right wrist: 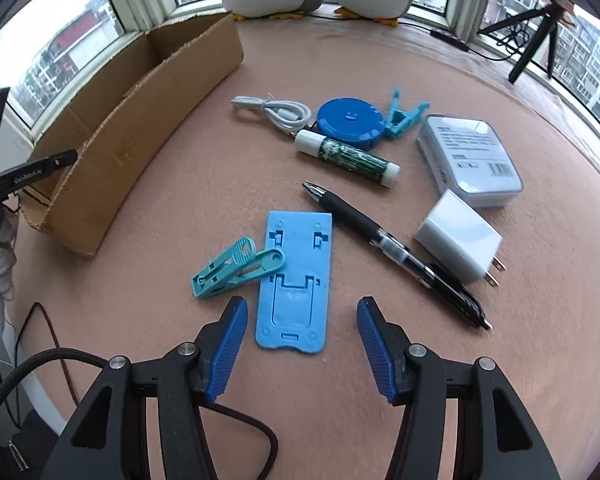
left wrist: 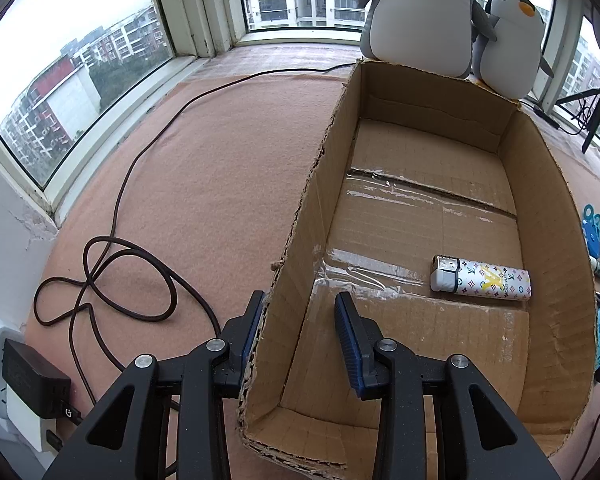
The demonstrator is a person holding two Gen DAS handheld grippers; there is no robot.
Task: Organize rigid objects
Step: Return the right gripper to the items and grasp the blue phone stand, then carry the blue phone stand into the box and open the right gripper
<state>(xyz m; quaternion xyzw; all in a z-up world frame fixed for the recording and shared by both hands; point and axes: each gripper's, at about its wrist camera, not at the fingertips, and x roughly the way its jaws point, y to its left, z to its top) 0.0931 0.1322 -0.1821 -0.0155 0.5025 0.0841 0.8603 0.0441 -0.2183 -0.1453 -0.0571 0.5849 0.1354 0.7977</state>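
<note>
Early going here: only the patterned lighter (left wrist: 482, 278) is lying inside the cardboard box (left wrist: 548, 208), while the blue phone stand (right wrist: 296, 280), teal clip (right wrist: 236, 266), pen (right wrist: 392, 248), glue stick (right wrist: 346, 158), charger plug (right wrist: 460, 238) and tape measure (right wrist: 350, 120) are all waiting on the pink mat (right wrist: 420, 360). The left gripper (left wrist: 300, 336) is straddling the box's near wall, fingers spread; the right gripper (right wrist: 300, 348) is hovering wide open over the stand. Only the left view is showing the box's inside

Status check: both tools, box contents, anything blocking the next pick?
Left tool open, straddling cardboard box wall. Right tool open over flat blue plastic phone stand. Only patterned white lighter boxed. Teal clothes peg touches the stand's left edge.
</note>
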